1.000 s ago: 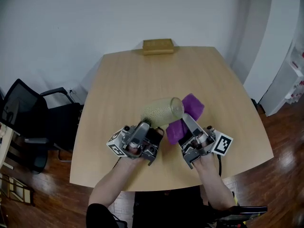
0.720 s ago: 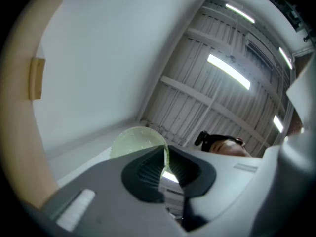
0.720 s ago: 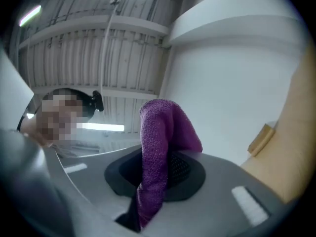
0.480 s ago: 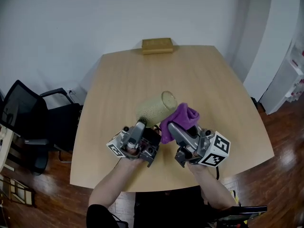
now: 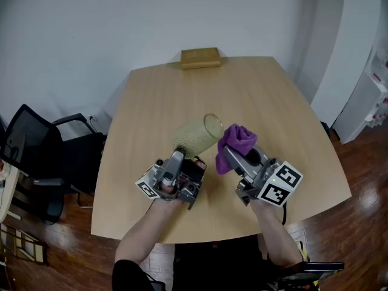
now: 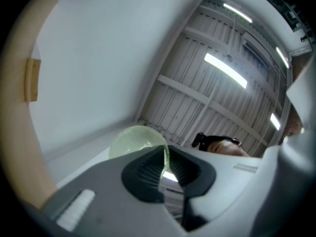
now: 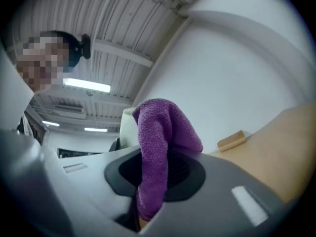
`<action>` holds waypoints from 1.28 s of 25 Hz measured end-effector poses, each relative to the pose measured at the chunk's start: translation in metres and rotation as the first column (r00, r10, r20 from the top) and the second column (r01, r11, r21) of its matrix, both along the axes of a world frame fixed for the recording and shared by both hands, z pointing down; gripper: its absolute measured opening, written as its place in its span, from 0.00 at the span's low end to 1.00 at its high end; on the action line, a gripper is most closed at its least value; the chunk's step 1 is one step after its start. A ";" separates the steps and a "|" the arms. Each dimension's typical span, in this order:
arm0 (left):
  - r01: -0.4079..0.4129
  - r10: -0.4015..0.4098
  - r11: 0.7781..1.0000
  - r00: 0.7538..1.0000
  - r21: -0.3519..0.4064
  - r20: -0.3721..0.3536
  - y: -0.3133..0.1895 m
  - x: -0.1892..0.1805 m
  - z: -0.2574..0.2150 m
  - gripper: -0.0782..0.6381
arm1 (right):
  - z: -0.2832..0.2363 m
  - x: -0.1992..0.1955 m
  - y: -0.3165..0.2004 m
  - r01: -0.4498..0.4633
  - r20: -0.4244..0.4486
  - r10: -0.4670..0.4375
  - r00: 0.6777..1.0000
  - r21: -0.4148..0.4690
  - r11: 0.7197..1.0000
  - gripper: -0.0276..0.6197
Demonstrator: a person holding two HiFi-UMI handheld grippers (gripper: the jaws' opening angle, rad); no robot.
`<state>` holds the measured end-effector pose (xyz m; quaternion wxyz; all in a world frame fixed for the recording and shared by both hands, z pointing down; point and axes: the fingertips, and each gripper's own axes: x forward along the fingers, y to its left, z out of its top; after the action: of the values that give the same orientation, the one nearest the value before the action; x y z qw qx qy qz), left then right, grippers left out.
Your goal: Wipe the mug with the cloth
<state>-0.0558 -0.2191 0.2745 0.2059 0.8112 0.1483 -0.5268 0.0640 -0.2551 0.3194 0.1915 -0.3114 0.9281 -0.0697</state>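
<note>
A pale yellow-green textured mug (image 5: 195, 137) is tilted in the air above the table, mouth toward the upper right. My left gripper (image 5: 180, 154) is shut on its rim from below, and its jaws have just closed slightly further. In the left gripper view the mug's (image 6: 132, 140) thin wall sits between the pads of the left gripper (image 6: 164, 163). My right gripper (image 5: 228, 154) is shut on a purple cloth (image 5: 236, 139), bunched just right of the mug's mouth; I cannot tell whether they touch. In the right gripper view the cloth (image 7: 157, 132) rises from the right gripper (image 7: 150, 174), with the mug (image 7: 127, 128) behind it.
The wooden table (image 5: 267, 96) is bare apart from a wooden block (image 5: 200, 57) at its far edge. A black office chair (image 5: 36, 156) stands to the left. White shelving (image 5: 374, 96) stands to the right.
The right gripper has rolled, turning its marker cube toward the camera. The cloth went from below the mug's mouth up against the rim, then slightly right. The mug tilted a little more upright.
</note>
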 end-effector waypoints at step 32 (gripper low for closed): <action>0.126 -0.095 0.986 0.961 -0.105 0.259 -0.026 0.039 0.025 0.18 | -0.011 -0.064 0.040 0.115 -0.265 -0.041 0.963 0.268 0.956 0.13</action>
<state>-0.0166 -0.2448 0.2999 0.2421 0.8650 0.0432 -0.4374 0.0005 -0.2150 0.3086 0.1090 -0.2502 0.9572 0.0961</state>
